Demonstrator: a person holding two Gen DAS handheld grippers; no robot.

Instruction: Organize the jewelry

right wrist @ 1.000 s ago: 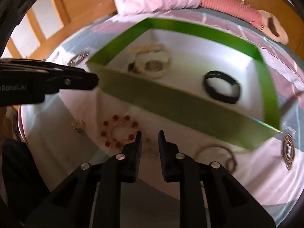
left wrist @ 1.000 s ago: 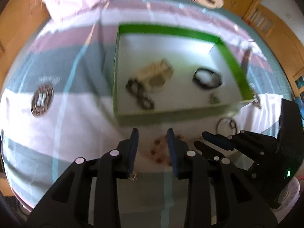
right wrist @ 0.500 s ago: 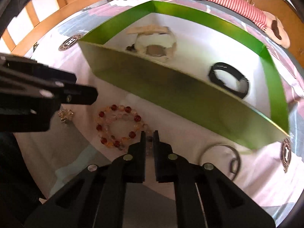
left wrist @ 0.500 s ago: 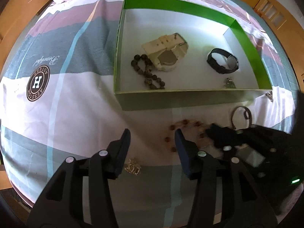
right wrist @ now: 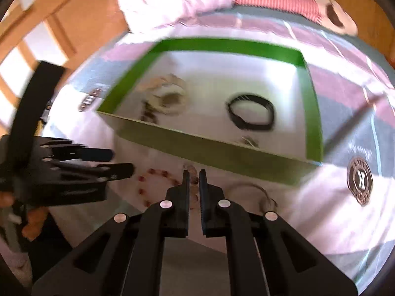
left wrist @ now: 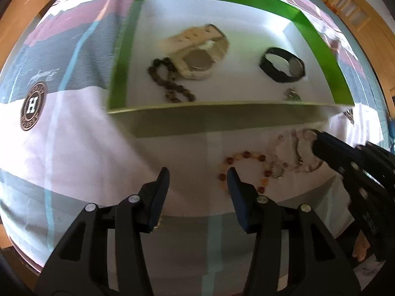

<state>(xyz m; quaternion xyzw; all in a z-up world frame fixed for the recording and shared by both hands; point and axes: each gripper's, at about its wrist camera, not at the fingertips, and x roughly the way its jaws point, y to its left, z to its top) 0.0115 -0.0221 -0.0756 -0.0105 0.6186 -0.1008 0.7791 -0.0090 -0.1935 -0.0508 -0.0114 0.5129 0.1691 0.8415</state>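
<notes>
On striped bed sheet [left wrist: 74,160], before green-walled, white-floored cardboard box [left wrist: 222,120]: left gripper [left wrist: 197,180] jaws wide apart, empty. Right gripper [right wrist: 192,174] jaws nearly together, seemingly pinching pale translucent bead bracelet [left wrist: 305,133]. Lift clear over near wall; avoid snagging red-amber bead bracelet [left wrist: 246,153].

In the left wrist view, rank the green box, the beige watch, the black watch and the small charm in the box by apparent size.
1. green box
2. beige watch
3. black watch
4. small charm

The box is far the largest; motion blur softens edges, but the order looks clear.
</notes>
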